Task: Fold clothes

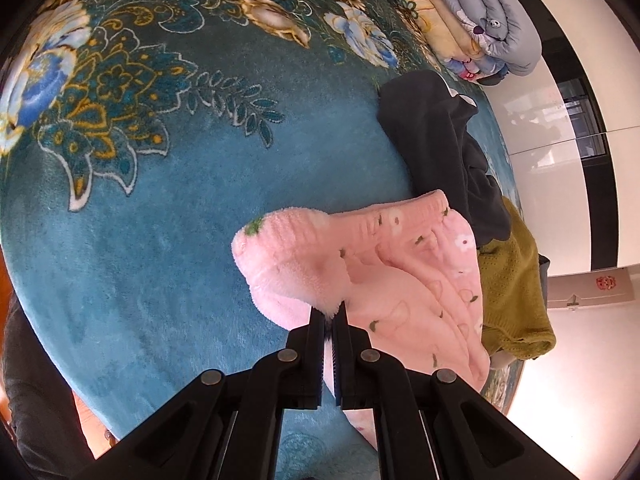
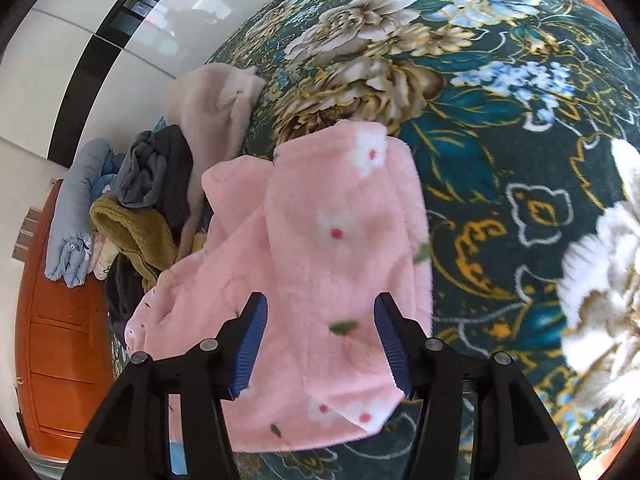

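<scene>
A pink fleece garment (image 1: pixel 400 276) with white flowers lies on the teal floral blanket (image 1: pixel 160 240). My left gripper (image 1: pixel 329 312) is shut on a bunched edge of it near its elastic band. In the right wrist view the same pink garment (image 2: pixel 328 240) spreads out flat with one part folded over. My right gripper (image 2: pixel 320 312) hovers just above it, open, with its blue-padded fingers (image 2: pixel 250 344) wide apart and nothing clamped between them.
A pile of other clothes sits beside the pink one: a dark garment (image 1: pixel 440 136), an olive knit (image 1: pixel 516 296), a beige fleece (image 2: pixel 216 108). Folded quilts (image 1: pixel 472 12) are stacked at the bed's far end. White wardrobe doors (image 1: pixel 572 80) and an orange wooden panel (image 2: pixel 60 340) border the bed.
</scene>
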A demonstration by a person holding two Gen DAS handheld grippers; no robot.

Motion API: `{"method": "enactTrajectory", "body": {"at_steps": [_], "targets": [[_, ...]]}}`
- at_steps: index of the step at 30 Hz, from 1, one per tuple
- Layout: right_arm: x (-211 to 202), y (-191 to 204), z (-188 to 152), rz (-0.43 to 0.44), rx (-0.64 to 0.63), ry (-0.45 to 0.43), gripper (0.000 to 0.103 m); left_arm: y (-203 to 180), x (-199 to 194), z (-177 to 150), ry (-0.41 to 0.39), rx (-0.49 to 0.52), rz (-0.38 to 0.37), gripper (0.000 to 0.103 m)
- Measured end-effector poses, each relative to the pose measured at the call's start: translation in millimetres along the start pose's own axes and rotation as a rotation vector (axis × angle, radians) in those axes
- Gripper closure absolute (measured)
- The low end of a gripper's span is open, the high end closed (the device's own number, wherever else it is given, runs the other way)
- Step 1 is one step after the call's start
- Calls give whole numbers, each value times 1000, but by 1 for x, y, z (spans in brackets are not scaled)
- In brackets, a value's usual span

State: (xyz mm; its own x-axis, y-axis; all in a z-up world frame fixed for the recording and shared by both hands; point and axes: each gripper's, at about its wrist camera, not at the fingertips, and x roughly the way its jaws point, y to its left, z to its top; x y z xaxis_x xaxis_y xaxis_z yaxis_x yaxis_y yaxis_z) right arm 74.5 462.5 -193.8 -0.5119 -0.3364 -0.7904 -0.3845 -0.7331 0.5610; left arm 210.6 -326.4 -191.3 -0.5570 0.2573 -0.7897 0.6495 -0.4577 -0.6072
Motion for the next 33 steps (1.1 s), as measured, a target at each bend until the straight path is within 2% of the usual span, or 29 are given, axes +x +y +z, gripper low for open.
{"method": "enactTrajectory", "body": {"at_steps": [4, 5, 6, 7, 9, 13, 17, 19, 20, 22, 23, 25, 26, 27, 30, 33], "targets": [[27, -6, 15, -125, 80, -3, 46, 3, -2, 1, -4, -24, -2, 100], [29, -11, 16, -137, 120, 7, 54, 2, -3, 2, -11, -26, 1, 100], [32, -17, 16, -149, 161, 17, 81, 1, -4, 2, -18, -27, 4, 100], [32, -22, 17, -140, 198, 26, 91, 0, -6, 3, -29, -28, 8, 100], [23, -23, 21, -103, 224, 28, 95, -8, -13, 8, -60, -23, -2, 100], [-38, 11, 45, 4, 96, -94, 96, -30, -45, 17, -156, 34, -82, 100], [-140, 35, 61, 205, -16, -314, 96, -50, -83, 22, -254, 104, -168, 100], [-181, 30, 57, 241, -62, -407, 97, -59, -102, 25, -303, 138, -211, 100], [-195, 22, 51, 237, -73, -437, 97, -57, -103, 24, -305, 155, -206, 100], [-196, -5, 35, 197, -76, -429, 97, -36, -86, 17, -263, 171, -139, 100], [-185, -23, 25, 145, -73, -390, 97, -23, -72, 13, -228, 156, -89, 100], [-139, -70, 0, 5, 10, -245, 97, 6, -42, 7, -155, 109, 5, 100], [-116, -93, -12, -65, 57, -168, 96, 21, -29, 3, -121, 63, 34, 100], [-100, -116, -25, -101, 117, -128, 96, 32, -22, 0, -103, 32, 48, 100], [-79, -167, -57, -135, 274, -74, 96, 53, -14, -8, -78, -21, 72, 100], [-86, -175, -58, -136, 274, -74, 97, 52, -15, -8, -78, -18, 70, 100]]}}
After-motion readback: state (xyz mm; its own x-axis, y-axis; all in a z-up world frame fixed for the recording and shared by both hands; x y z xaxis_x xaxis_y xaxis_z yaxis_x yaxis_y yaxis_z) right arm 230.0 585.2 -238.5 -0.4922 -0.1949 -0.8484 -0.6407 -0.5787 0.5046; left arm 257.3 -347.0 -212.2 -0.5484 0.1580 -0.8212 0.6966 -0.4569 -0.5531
